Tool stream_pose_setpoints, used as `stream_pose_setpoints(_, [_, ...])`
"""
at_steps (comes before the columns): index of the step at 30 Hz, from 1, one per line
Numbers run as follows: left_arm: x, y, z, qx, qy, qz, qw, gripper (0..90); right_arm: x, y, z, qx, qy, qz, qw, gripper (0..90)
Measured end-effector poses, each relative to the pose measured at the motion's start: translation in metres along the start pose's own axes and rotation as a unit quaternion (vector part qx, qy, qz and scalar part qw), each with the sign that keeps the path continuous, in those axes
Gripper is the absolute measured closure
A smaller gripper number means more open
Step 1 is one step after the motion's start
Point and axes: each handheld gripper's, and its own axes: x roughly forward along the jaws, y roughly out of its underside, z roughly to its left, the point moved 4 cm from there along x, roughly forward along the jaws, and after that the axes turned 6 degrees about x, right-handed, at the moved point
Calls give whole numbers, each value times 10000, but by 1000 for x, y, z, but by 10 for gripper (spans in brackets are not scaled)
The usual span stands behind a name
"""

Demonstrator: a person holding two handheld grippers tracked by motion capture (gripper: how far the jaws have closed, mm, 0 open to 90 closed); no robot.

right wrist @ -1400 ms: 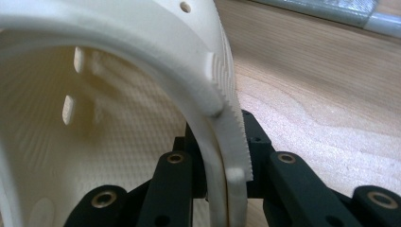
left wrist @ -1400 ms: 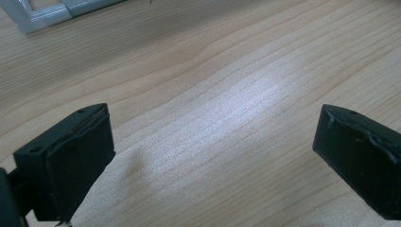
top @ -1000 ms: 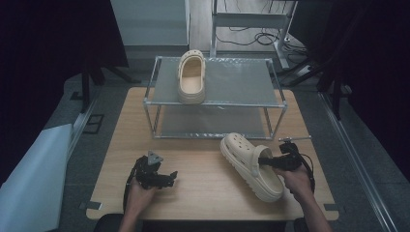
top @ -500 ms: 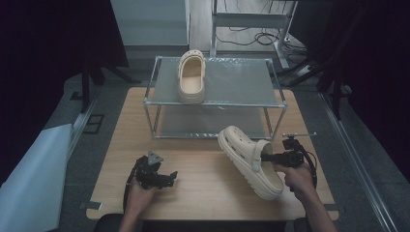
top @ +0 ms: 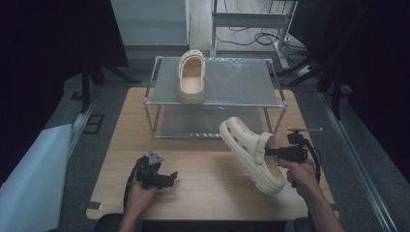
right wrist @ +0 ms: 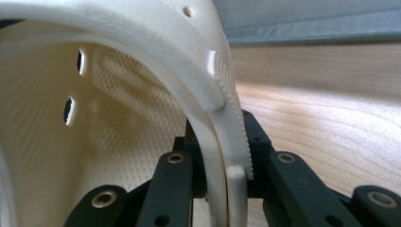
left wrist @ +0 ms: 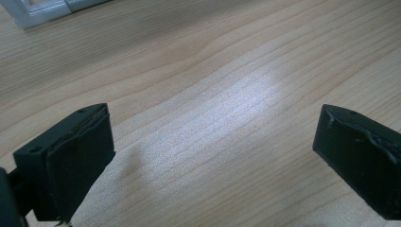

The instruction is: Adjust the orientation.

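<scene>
Beige clog (top: 251,154) clamped at its side wall by right gripper (top: 270,152), apparently clear of table (top: 203,193). Second clog (top: 192,79) atop metal rack (top: 278,104). Left gripper (top: 167,179) jaws apart, empty.

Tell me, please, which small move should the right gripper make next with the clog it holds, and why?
Probably lift it higher and carry it toward the rack. The right gripper is shut on the side wall of the held clog, tilted above the table, while the matching clog sits on the top shelf with free space beside it.
</scene>
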Motion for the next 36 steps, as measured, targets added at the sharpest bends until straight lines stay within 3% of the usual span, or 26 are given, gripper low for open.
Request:
stream_pose_setpoints(25, [1, 0, -1, 20, 30, 58, 10000, 0, -16, -31, 51, 237, -519, 46, 9984, 776])
stream_pose_setpoints(36, [2, 0, 0, 23, 44, 67, 10000, 0, -18, -55, 64, 394, -691, -142, 9967, 776])
